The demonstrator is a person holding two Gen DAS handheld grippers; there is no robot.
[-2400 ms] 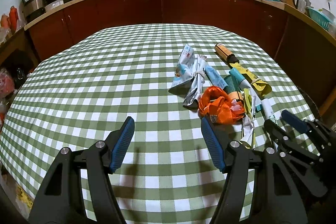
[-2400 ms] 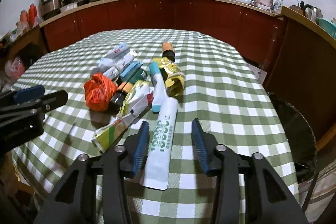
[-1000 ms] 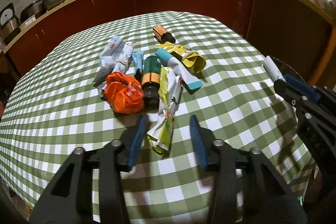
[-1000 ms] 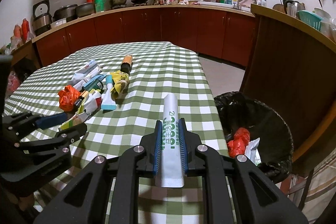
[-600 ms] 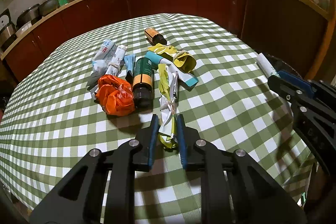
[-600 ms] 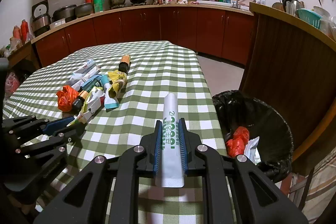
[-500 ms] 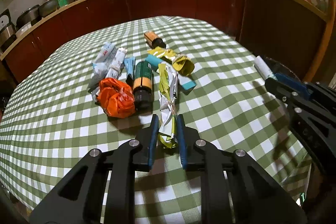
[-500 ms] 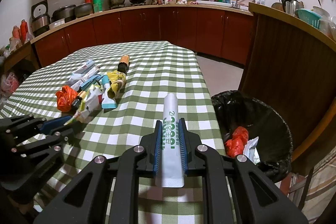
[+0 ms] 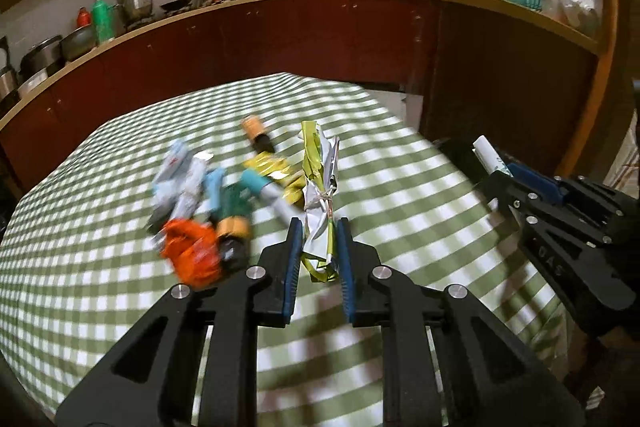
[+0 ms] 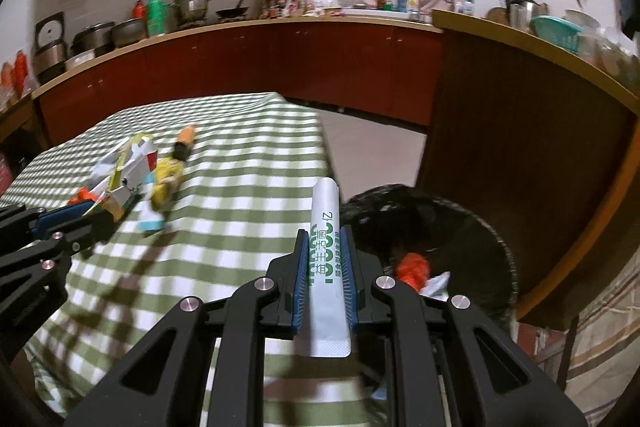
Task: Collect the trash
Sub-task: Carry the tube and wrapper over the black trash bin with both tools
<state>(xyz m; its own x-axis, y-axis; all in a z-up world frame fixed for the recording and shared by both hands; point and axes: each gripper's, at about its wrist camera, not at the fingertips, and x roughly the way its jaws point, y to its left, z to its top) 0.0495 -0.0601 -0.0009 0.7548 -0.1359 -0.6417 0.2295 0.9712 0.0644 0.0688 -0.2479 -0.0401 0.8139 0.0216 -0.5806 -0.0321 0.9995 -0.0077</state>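
My left gripper (image 9: 318,231) is shut on a crumpled yellow-green and white wrapper (image 9: 320,187), lifted clear of the green checked tablecloth (image 9: 100,267). A white tube with green print (image 10: 326,251) is clamped in my right gripper (image 10: 325,241), near the table's right edge and beside the black-lined trash bin (image 10: 460,219). That right gripper (image 9: 516,175) also shows at the right of the left wrist view. On the cloth lie an orange bag (image 9: 192,255), a green-and-orange bottle (image 9: 234,215), a teal-capped tube (image 9: 264,191) and pale wrappers (image 9: 176,175).
Red and white trash (image 10: 416,267) lies inside the bin. Dark red cabinets with a wooden counter (image 9: 280,27) curve round the table, and a wooden partition (image 10: 520,131) stands close behind the bin. Pots and bottles crowd the counter.
The left jaws closed on the yellow-green wrapper and lifted it off the cloth. The right gripper carried the white tube further right, toward the bin.
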